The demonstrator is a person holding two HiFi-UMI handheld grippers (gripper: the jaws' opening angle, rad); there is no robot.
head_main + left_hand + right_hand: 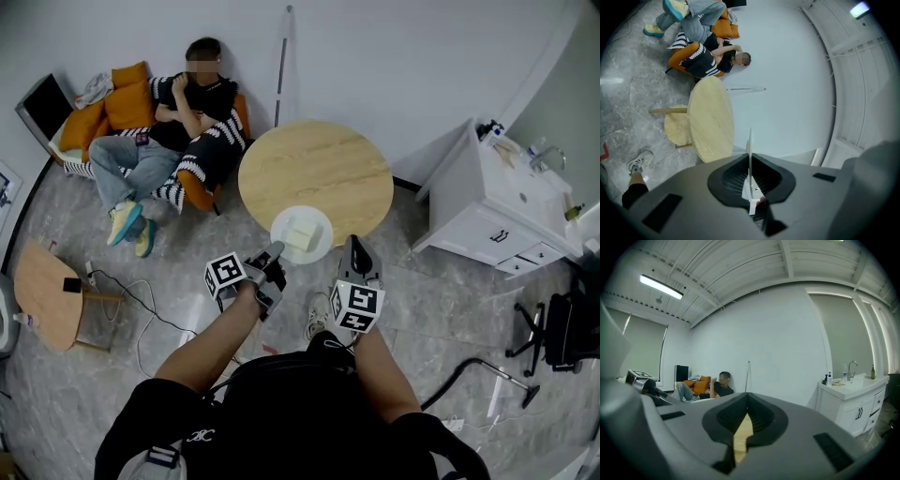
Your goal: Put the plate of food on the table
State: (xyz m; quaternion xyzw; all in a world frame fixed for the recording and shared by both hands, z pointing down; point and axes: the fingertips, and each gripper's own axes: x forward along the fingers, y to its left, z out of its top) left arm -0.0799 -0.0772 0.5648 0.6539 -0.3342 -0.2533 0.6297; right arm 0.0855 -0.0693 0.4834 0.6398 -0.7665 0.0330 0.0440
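Nearest the camera, the left gripper (272, 262) is clamped on the near rim of the white plate (300, 213). In the left gripper view the plate shows as a thin white edge pinched between the dark pads. The right gripper (357, 246) is held just beside the plate. In its own view the jaws are brought together at the tips with nothing between them, and only a sliver of wood is seen past them.

The plate looks stiff, smooth and probably breakable, so a one-sided rim pinch could slip or let it tilt. It's best kept level and set down gently, maybe with the free claw steadying the opposite rim. The food (302, 235) is a pale block sitting loose in the middle, and it could probably slide if the plate is tipped.

From the head view the plate overlaps the near edge of the round wooden table (314, 173). Whether it's already resting there or held just above can't be settled from up top. The left gripper view hints that it's a bit above the tabletop, but that's a guess.

A few things aren't made out:
- what the food actually is
- the plate's underside
- how deep the pads bite on the rim

Farther back, a person (192, 112) is seated on an orange sofa (127, 103), and a white sink cabinet (487, 202) is seen to the right.
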